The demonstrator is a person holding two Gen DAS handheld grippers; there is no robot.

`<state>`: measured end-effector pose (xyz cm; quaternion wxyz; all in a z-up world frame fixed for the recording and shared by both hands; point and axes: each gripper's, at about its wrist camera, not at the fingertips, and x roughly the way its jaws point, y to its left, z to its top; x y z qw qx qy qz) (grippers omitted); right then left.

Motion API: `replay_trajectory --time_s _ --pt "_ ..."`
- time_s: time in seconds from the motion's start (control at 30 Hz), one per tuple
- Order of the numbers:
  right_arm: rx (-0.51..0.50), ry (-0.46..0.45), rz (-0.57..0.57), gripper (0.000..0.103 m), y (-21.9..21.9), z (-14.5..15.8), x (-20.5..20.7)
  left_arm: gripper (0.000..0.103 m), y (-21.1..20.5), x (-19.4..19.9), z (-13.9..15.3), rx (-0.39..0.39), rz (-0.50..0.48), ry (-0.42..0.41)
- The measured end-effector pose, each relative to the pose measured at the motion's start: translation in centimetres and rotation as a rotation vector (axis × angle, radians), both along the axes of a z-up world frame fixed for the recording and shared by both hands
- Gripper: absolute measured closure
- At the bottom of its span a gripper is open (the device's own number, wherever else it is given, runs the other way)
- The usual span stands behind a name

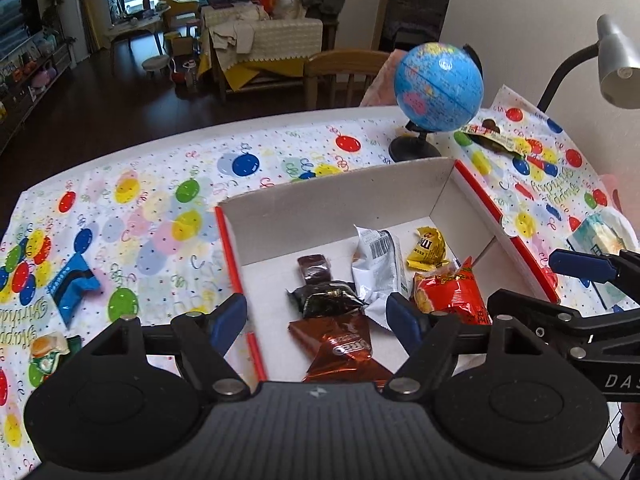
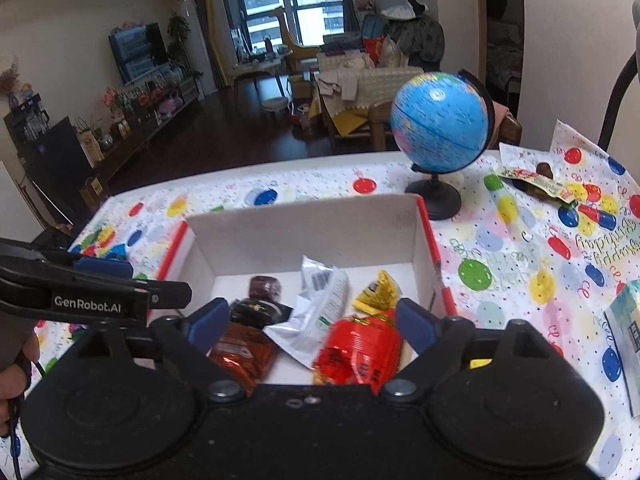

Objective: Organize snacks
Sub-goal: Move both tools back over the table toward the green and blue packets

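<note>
A white cardboard box with red edges (image 1: 340,196) (image 2: 300,224) stands mid-table. In it lie a brown Oreo pack (image 1: 340,344) (image 2: 240,354), a black pack (image 1: 324,296), a small brown candy (image 1: 314,266) (image 2: 264,286), a silver pack (image 1: 378,268) (image 2: 320,308), a yellow M&M's pack (image 1: 428,248) (image 2: 378,294) and a red pack (image 1: 448,292) (image 2: 360,352). My left gripper (image 1: 318,316) is open and empty above the box's near left. My right gripper (image 2: 312,322) is open and empty above the box's near edge. A blue pack (image 1: 72,280) lies on the cloth at left.
A balloon-print cloth (image 1: 160,192) covers the table. A blue globe (image 1: 438,88) (image 2: 440,128) stands behind the box. More snacks (image 1: 496,140) (image 2: 536,184) lie at the far right, a pale box (image 1: 600,240) (image 2: 628,332) at right, a small pack (image 1: 50,350) at near left. A lamp (image 1: 616,64) stands far right.
</note>
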<state>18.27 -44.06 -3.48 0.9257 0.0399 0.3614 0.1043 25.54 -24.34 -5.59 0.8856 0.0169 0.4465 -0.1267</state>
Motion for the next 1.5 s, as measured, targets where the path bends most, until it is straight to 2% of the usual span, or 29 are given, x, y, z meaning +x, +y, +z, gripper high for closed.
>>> replay_trajectory --time_s 0.2,0.63,1.13,1.5 --pt "0.016 -0.035 0.007 0.003 2.1 1.1 -1.0 0.026 2.6 -1.2 0.8 -0.01 0.024 -0.021" --pt "0.035 -0.032 0.064 0.001 9.0 1.8 -2.4 0.026 10.8 -4.2 1.8 -0.035 0.099 -0.034" --pt "0.029 0.002 0.134 0.001 18.1 0.5 -2.8 0.026 20.3 -5.4 0.6 -0.022 0.187 -0.012" --pt "0.012 0.026 0.19 0.002 24.1 -0.3 -3.0 0.026 25.9 -5.1 -0.8 -0.024 0.212 0.013"
